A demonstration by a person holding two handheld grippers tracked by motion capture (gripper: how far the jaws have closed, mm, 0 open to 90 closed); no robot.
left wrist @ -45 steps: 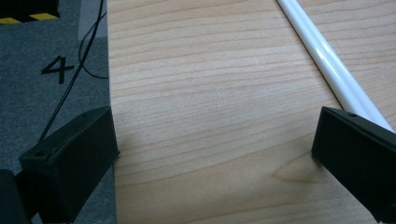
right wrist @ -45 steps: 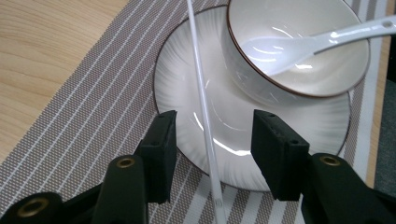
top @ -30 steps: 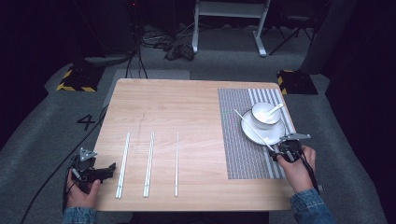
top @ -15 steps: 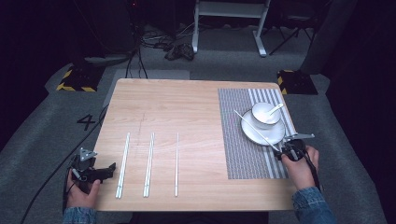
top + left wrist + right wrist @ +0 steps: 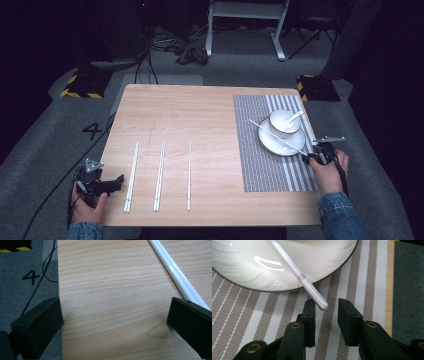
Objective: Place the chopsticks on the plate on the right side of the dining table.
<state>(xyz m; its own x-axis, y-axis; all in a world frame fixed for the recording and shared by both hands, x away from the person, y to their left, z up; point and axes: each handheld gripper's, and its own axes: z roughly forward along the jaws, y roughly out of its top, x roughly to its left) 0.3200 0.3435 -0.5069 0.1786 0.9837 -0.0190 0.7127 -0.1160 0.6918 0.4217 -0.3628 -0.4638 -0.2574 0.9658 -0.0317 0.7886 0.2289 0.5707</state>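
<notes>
White chopstick (image 5: 277,136) lies slantwise across the plate (image 5: 270,142) in the high view, its long axis running from the upper left over the striped mat (image 5: 255,150) down toward the right gripper (image 5: 320,154), which sits just off its lower end at the surface's right edge; the bowl (image 5: 282,122) with a spoon (image 5: 292,118) stands on the same plate. The left gripper (image 5: 107,184) rests far off at the left edge, beside 3 sets of chopsticks (image 5: 160,175), so the right hand is much the nearer. In the left gripper view, the jaws stand spread wide with nothing between them, a chopstick pair (image 5: 175,272) just beyond the right jaw. In the right gripper view, the chopstick's end (image 5: 322,304) points into the narrow gap between the parted jaws, not yet pinched.
</notes>
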